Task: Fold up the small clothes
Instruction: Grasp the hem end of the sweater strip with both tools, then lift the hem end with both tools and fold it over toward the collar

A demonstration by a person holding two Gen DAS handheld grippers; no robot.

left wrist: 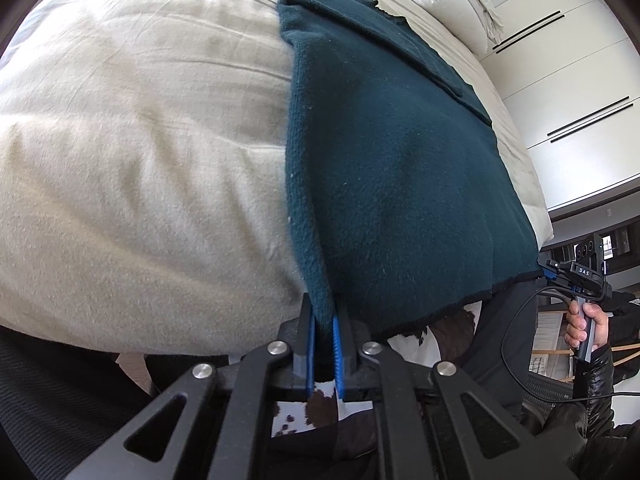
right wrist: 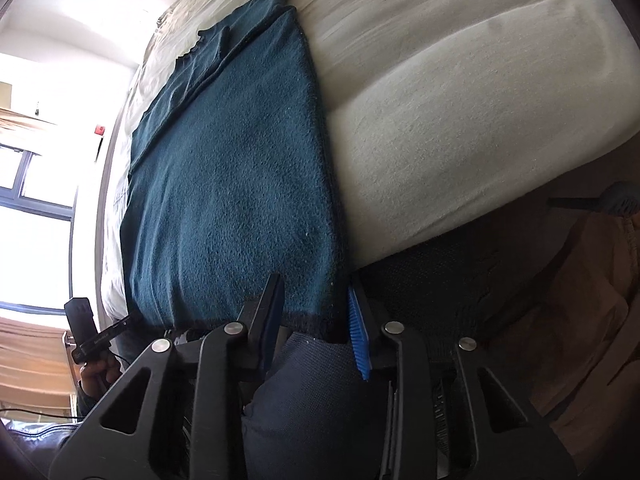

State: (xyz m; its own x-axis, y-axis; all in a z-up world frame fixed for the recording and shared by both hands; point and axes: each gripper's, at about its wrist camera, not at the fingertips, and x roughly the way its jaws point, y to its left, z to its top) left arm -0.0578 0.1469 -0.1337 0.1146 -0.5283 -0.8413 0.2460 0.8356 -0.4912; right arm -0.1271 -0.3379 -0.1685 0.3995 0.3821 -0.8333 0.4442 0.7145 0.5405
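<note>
Left wrist: teal garment (left wrist: 384,168) on bed (left wrist: 140,160)

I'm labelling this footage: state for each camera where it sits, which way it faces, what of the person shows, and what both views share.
Left wrist: on the left gripper, angled down along the teal garment on the bed; pads pinch its near left corner. The other hand shows at right.
Right wrist: on the right gripper, angled down at the near right corner; jaws straddle the hem, not visibly clamped. A hand shows at left.
Shared: garment, bed, each other's rig.
</note>
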